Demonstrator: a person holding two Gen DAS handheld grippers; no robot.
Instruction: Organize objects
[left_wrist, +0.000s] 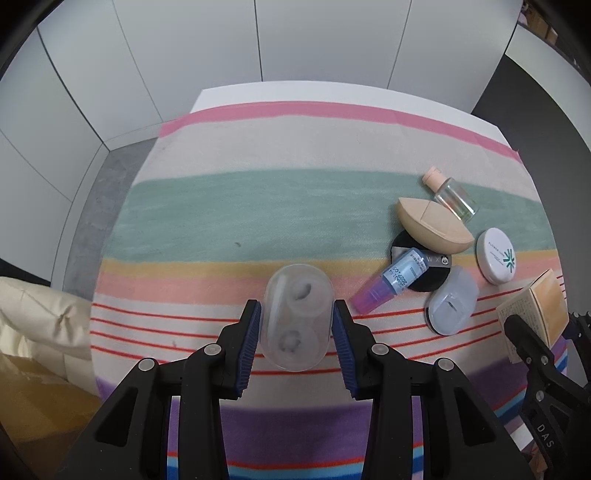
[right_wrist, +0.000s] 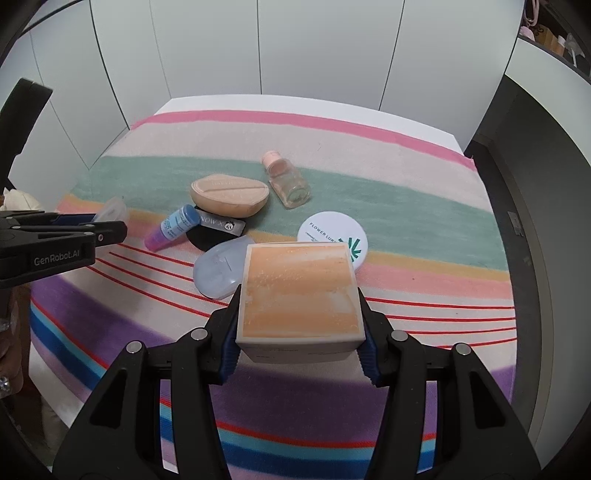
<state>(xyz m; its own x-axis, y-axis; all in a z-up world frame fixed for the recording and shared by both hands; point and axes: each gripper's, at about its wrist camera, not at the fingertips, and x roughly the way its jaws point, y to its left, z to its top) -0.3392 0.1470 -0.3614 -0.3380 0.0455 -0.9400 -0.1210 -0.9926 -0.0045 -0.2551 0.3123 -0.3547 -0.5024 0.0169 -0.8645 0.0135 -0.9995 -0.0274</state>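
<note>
A clear oval case is being clamped between the blue pads of the left gripper, above the red-lined part of a striped cloth that is covering a table. An orange-topped box is being gripped on two opposite sides by the right gripper, just in front of the pile of toiletries at the cloth's middle.

Risks are being judged here, not observed. The clear case is being held across smooth, rounded walls, so it could be squeezed out of the pads and dropped if the hand is tilted or jolted. The box is being pinched near its lower end (most of its bulk is standing forward of the pads), so it could be levered loose by a quick swing. The pile itself is being left crowded: a blue-and-purple tube is lying tilted on a black round pad, and could be sent rolling by any nudge.

Counted, the following are being shown: one clear oval case, one orange-topped box, one blue-and-purple tube, one black round pad, one beige sponge, one small bottle with a pink cap, one white round compact, one frosted oval case. Two grippers are being used.
</note>
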